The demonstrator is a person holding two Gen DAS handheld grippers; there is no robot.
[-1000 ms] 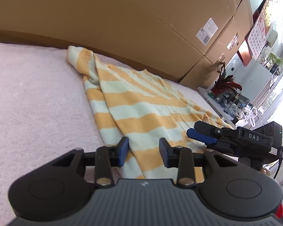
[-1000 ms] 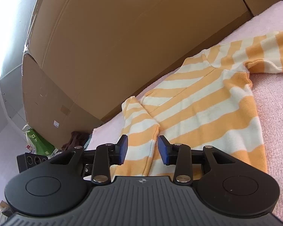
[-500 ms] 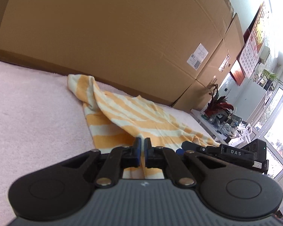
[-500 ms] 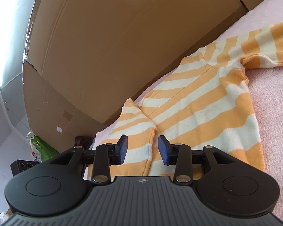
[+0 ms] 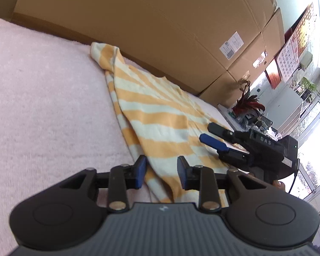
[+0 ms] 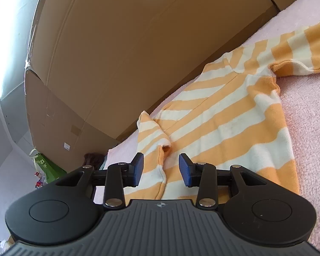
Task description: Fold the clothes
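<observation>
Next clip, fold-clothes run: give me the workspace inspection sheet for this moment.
Surface: pink fleecy cover, bare beside the garment.
Job's things: orange-and-cream striped top lying spread, not yet folded; one sleeve stretched outward.
Clutter: nothing seen on the cover.
Grippers: left gripper has just been opening, hem between its pads, unpressed; right gripper open over the other hem corner.
Cables: black lead behind the right gripper.
Surroundings: cardboard boxes, wall calendar, plant.

Both wrist views skim low, close over the striped garment (image 5: 160, 115) from opposite ends.
</observation>
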